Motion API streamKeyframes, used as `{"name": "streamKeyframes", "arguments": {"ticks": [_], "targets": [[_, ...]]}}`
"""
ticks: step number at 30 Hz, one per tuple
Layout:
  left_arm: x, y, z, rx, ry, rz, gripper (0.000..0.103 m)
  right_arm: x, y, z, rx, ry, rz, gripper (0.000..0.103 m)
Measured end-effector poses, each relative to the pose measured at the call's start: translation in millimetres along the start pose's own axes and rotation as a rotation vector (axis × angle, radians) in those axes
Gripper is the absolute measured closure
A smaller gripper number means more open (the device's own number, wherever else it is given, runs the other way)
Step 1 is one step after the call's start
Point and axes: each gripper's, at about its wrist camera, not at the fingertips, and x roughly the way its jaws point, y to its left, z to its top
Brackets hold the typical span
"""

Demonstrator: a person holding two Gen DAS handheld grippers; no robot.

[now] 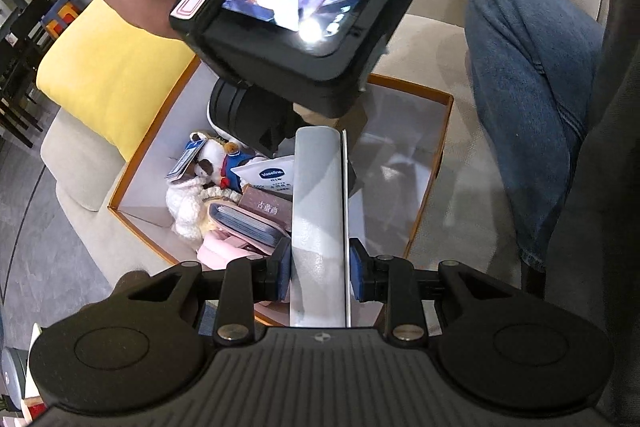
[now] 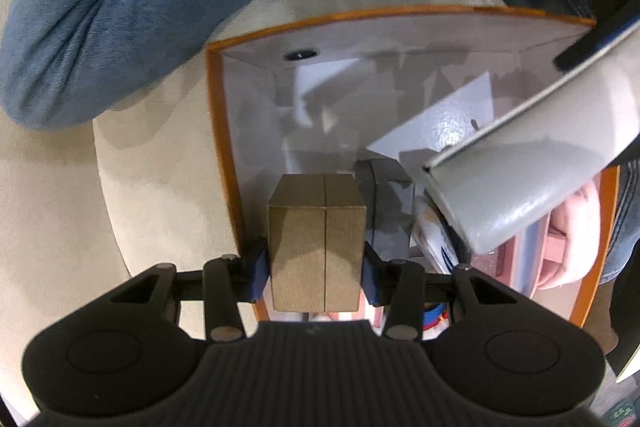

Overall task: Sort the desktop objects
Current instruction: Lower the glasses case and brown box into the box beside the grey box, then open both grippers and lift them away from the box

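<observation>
Sorting well advanced: the orange-rimmed box (image 1: 434, 163) already holds a plush toy (image 1: 216, 163) and cards, while the left gripper (image 1: 320, 269) clamps a grey case (image 1: 316, 211) and the right gripper (image 2: 316, 269) a brown box (image 2: 316, 247), both above it, unreleased.

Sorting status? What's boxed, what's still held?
Done: plush toy, Vaseline pack and card holder lie in the orange-edged box. In hand: left tool grips a grey notebook; right tool grips a brown carton, both over the box. Left: releasing both.
</observation>
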Motion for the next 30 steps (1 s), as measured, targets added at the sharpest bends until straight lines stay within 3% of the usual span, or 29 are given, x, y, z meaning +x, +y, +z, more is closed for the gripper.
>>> {"name": "streamKeyframes", "arguments": {"ticks": [5, 10, 17, 24, 30], "targets": [[1, -5, 7, 0.042, -0.008, -0.002, 0.07, -1, 1, -5, 0.043, 0.003, -0.022, 0.055], [6, -13, 16, 0.089, 0.0, -0.014, 0.07, -7, 6, -4, 0.118, 0.016, -0.086, 0.046], [14, -24, 32, 0.163, 0.0, -0.05, 0.07, -30, 40, -19, 0.375, 0.062, -0.298, 0.039], [46, -22, 46, 0.238, 0.032, -0.163, 0.07, -7, 104, -18, 0.586, 0.131, -0.378, 0.033], [78, -13, 59, 0.248, 0.094, -0.245, 0.07, 26, 137, 5, 0.643, 0.059, -0.365, 0.033]]}}
